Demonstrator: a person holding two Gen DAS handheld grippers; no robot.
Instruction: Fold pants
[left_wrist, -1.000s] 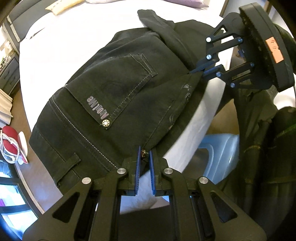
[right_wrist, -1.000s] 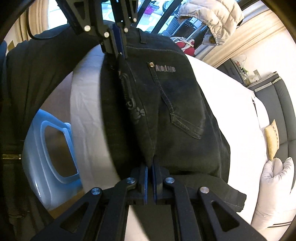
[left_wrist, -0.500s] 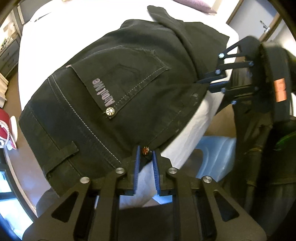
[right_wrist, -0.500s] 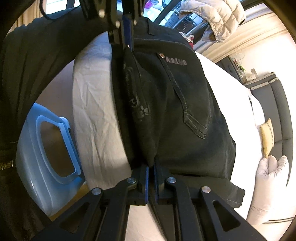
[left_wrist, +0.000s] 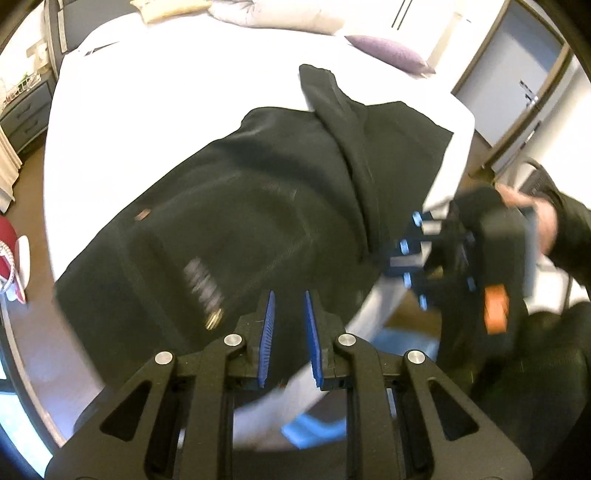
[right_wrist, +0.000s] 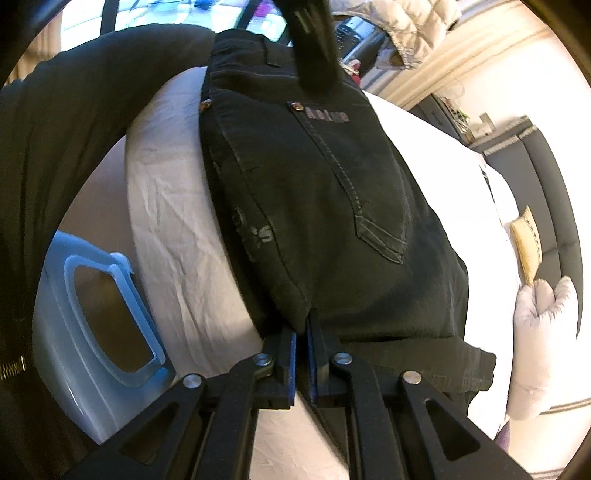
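Pants (right_wrist: 332, 206) black, folded, pocket up on bed (right_wrist: 166, 206).

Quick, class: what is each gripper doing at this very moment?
Left gripper: open, fingers apart, holding nothing, above the black pants.
Right gripper: closed, pinching the pants' edge.

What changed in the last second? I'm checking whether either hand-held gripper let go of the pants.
The left hand-held gripper opened: its blue pads, clamped on the waistband edge a second ago, now stand apart with nothing pinched, and it has lifted off the black pants. The right hand-held gripper stays shut on the pants' edge. The pants still lie on the white bed, back pocket up.
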